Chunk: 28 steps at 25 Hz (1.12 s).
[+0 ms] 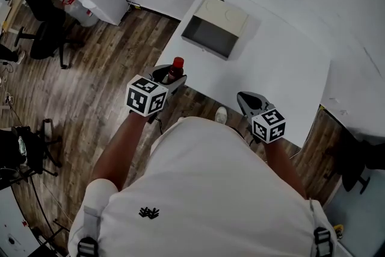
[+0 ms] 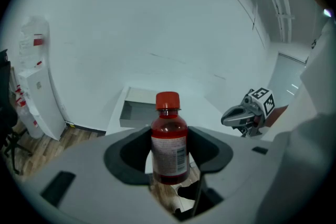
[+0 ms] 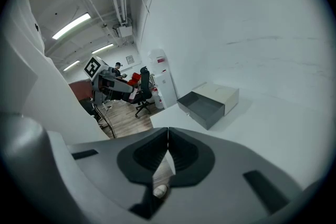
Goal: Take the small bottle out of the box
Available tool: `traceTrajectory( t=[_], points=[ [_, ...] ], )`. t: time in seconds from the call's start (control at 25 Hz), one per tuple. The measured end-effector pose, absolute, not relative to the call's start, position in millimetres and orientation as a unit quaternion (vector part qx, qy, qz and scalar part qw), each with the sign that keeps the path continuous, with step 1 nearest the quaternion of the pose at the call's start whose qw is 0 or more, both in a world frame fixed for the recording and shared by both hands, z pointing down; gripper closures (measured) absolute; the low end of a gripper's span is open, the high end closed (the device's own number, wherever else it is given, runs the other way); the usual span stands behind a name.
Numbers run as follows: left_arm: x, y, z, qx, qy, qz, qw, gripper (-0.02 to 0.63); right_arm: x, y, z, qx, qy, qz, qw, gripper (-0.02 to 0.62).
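Small bottle (image 2: 169, 139), red cap, red liquid, upright. Clamped at the label between the jaws of the left gripper (image 2: 169, 159). It is out of the box, in the air at the near-left corner of the white table (image 1: 283, 69).

Box (image 1: 215, 26) is at 1 o'clock from the bottle in the head view, well apart, on the table, its open dark side toward the person.

Right gripper (image 3: 167, 150) at 4 o'clock from the bottle, over the table's near edge, jaws pressed together on nothing.

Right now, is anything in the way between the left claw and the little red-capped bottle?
Nothing visible does. The left claw is clamped on the bottle, which is out of the box farther back on the table.
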State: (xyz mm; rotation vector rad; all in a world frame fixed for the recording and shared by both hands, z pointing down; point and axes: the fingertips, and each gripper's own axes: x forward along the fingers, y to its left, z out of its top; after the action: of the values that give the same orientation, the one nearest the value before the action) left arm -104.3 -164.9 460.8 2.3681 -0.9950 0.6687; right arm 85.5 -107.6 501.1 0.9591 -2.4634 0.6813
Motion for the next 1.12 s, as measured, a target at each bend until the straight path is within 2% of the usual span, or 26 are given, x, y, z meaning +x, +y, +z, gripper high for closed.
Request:
traceTrajectory(
  t=[0.68, 1.12],
  points=[
    [-154, -92, 439, 0.895, -0.321, 0.197, 0.239, 0.383, 10, -56, 496, 0.370, -0.877, 0.231, 0.203, 0.589],
    [-167, -74, 447, 0.897, -0.315, 0.188, 0.247, 0.383, 3, -40, 495, 0.386, -0.871, 0.228, 0.201, 0.589]
  ],
)
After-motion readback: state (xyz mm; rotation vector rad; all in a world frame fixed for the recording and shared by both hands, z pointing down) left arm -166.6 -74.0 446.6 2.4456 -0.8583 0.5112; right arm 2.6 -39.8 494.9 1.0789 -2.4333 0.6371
